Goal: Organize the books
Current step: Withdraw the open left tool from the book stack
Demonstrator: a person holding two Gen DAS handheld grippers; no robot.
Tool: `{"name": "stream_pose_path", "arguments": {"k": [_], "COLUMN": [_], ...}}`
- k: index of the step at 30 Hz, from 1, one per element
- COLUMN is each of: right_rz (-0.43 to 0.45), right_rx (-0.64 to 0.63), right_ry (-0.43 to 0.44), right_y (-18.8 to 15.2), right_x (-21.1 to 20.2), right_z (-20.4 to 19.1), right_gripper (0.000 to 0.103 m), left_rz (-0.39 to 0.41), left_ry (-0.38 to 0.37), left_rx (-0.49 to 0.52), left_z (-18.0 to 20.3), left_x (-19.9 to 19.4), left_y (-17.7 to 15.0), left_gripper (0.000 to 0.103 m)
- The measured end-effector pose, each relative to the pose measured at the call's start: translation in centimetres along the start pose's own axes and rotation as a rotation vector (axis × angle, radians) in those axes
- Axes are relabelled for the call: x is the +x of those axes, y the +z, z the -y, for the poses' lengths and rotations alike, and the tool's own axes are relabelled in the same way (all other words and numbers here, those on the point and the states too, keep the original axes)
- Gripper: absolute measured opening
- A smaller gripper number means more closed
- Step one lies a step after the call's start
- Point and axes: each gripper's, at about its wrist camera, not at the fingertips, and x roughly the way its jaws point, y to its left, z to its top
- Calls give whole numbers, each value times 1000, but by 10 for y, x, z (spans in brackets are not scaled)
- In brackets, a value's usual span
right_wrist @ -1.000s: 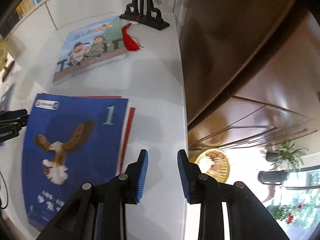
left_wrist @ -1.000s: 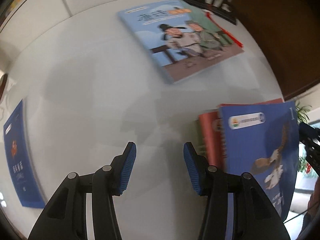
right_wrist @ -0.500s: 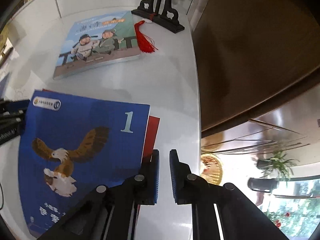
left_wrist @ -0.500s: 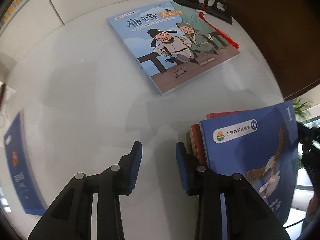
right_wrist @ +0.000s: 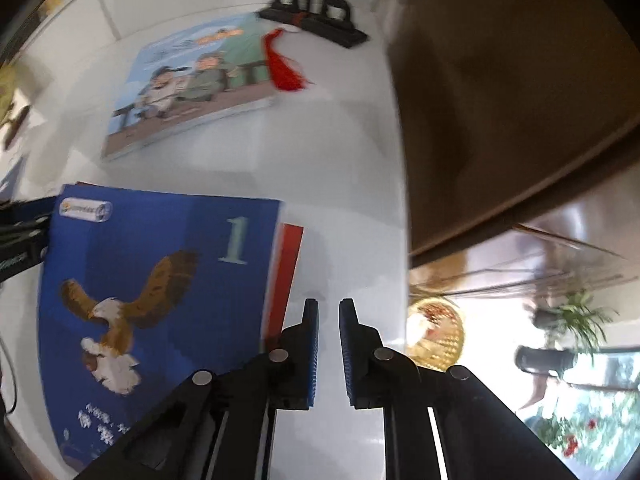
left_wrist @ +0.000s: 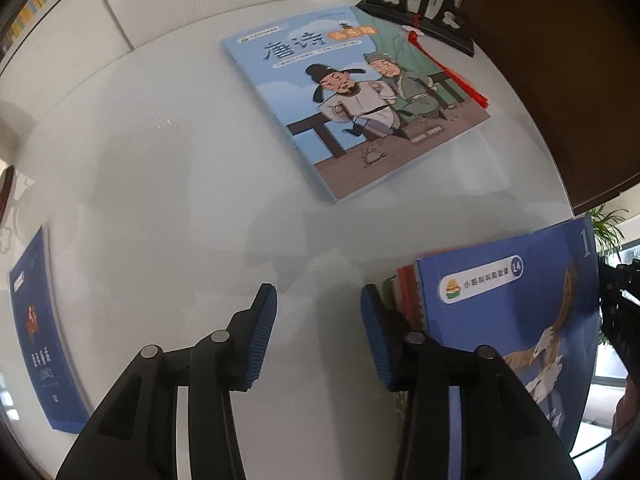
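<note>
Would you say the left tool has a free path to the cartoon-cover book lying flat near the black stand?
Probably yes: only bare white table lies between the left tool and the cartoon-cover book. The red tassel draped over its far corner could snag.

Both grippers look like the same build: the left gripper (left_wrist: 316,328) and right gripper (right_wrist: 329,344) are matte black plastic linkage arms, each finger (left_wrist: 256,340) ending in a flat blue pad with fine ribbing across its inner face. There's a round silver pivot pin (left_wrist: 220,336) just behind each pad and a second one further back along the arm, so four shiny pins per gripper. On the right one, pale slots (right_wrist: 434,428) run lengthwise through the black arms behind the pins.
</note>
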Motion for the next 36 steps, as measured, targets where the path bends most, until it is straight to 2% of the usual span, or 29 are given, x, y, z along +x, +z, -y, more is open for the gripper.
{"name": "stream_pose_path", "arguments": {"k": [3, 5, 6, 7, 10, 12, 17, 22, 25, 28, 29, 31, 33, 36], "right_rz": [13, 16, 15, 15, 6, -1, -54, -55, -50, 1, 33, 93, 124, 130], "right_rx": [-110, -45, 12, 52, 86, 73, 43, 78, 73, 53, 50, 69, 107, 196], "right_ry": [-108, -68, -15, 16, 22, 2, -43, 80, 48, -74, -127, -165, -148, -31], "right_y": [-2, -2, -1, -1, 5, 5, -19, -48, -47, -45, -47, -49, -47, -42], "right_x": [0, -1, -1, -1, 1, 1, 9, 2, -1, -24, -43, -83, -114, -159], "right_z": [-22, -13, -3, 6, 15, 13, 13, 7, 4, 3, 2, -2, -13, -43], "right_gripper": [4, 4, 4, 5, 6, 6, 6, 6, 6, 6, 6, 6, 7, 10], "left_rz": [27, 24, 21, 3, -28, -23, -31, -11, -3, -23, -23, -5, 51, 132], "left_ry": [73, 55, 37, -3, -49, -31, -30, -33, -19, -98, -113, -141, -148, -145], "left_rx": [70, 43, 16, -20, -81, -100, -149, -192, -185, -208, -224, -252, -263, -243], "left_z": [26, 23, 19, 13, -1, -2, -3, 8, 10, -5, -17, -36, -53, -71], "left_x": [-6, -7, -5, -3, 5, 3, -10, -20, -24, -30, -38, -59, -89, -127], "left_y": [4, 4, 4, 1, -7, -23, -71, -95, -99, -107, -115, -121, -131, -139], "left_gripper": [32, 33, 37, 37, 37, 43, 43, 40, 40, 43, 43, 43, 43, 47]}}
